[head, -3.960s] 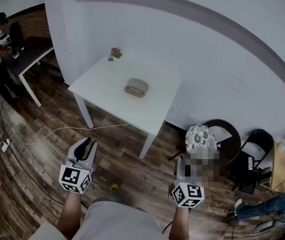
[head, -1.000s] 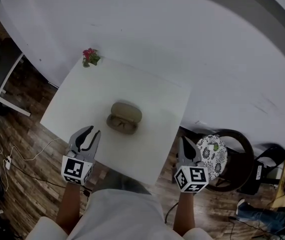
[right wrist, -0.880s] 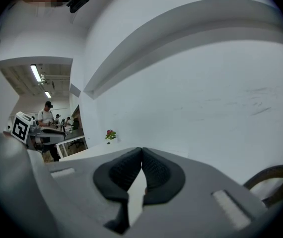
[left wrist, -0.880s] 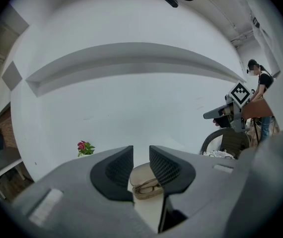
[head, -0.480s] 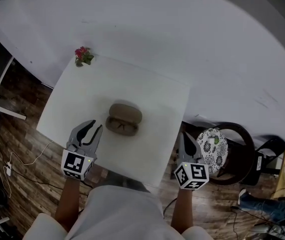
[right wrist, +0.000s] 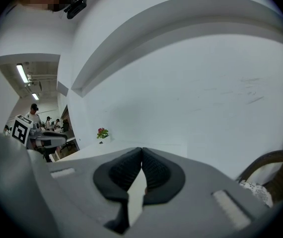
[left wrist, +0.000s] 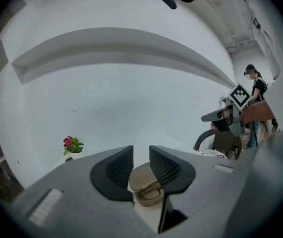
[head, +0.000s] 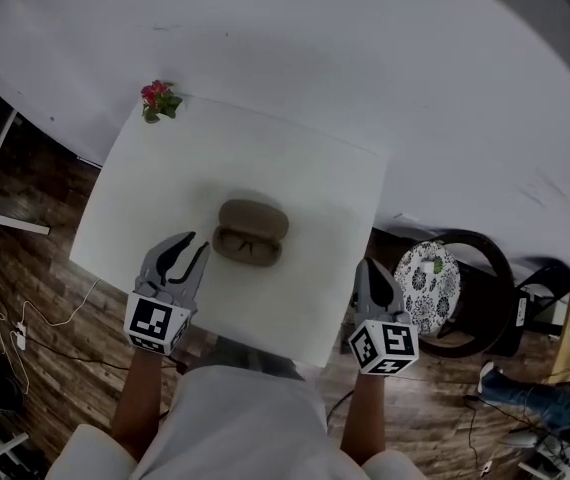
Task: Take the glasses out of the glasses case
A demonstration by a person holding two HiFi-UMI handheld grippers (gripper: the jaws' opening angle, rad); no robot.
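A tan oval glasses case [head: 253,215] lies open near the middle of a white square desk [head: 295,168]. Its lid is tipped back toward the far side and its tray faces the person. A pair of dark-framed glasses [head: 247,245] lies folded in the tray, inside the case.

The left claw [head: 187,251] hovers over the near left part of the desk, near the case but not touching it. In the left gripper view its jaws stand apart with a clear gap and grip nothing. The open case [left wrist: 140,175] and the glasses [left wrist: 150,193] show through that gap, farther along the desk.

The right claw [head: 370,268] hangs at the desk's near right corner, well apart from the case. In the right gripper view the right claw [right wrist: 142,150] has its ribbed pads meeting at the tips, and nothing is caught between them.

A small pot plant with pink flowers [head: 157,99] stands at the far left corner of the desk, well apart from the case. A round dark chair with a flower-patterned cushion [head: 427,286] stands on the brown plank floor [head: 25,298] to the right of the desk, and a white wall rises behind it.
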